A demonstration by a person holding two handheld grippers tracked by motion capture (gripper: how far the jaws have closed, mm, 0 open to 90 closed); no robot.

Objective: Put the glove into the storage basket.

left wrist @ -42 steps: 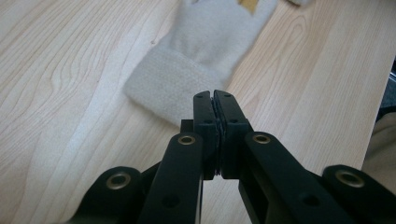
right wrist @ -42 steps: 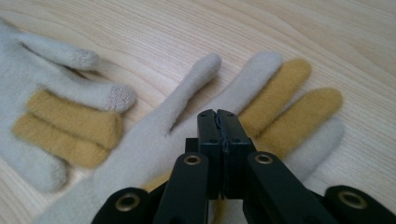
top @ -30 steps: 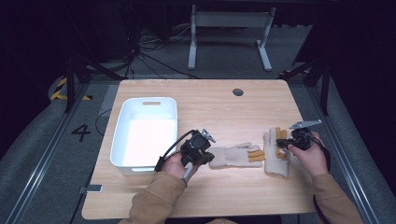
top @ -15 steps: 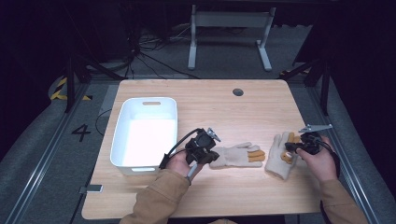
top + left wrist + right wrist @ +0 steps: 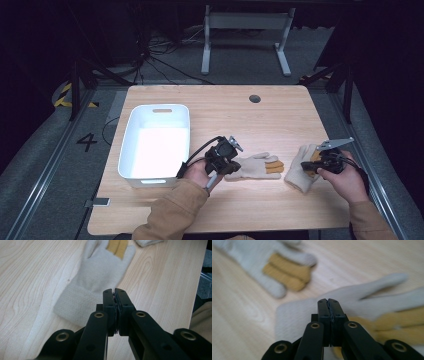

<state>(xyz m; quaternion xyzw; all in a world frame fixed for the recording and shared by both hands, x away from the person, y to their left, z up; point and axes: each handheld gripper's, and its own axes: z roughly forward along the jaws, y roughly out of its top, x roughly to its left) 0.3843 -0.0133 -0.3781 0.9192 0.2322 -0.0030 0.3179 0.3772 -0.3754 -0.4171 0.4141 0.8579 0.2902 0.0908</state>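
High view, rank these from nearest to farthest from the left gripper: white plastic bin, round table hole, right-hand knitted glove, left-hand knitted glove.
From the left gripper:
1. Left-hand cream and mustard knitted glove, just to its right.
2. White plastic bin, to its left.
3. Right-hand cream knitted glove, farther right, at the right gripper.
4. Round table hole, at the far edge.

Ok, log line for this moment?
left claw: shut on left glove cuff | right claw: shut on right glove | white bin: empty

Wore tan sleeves. Carried black left gripper [image 5: 223,159] and right gripper [image 5: 320,163], brass-coloured rivets along linkages, black cable trailing from left, apparently grey plate topping right.
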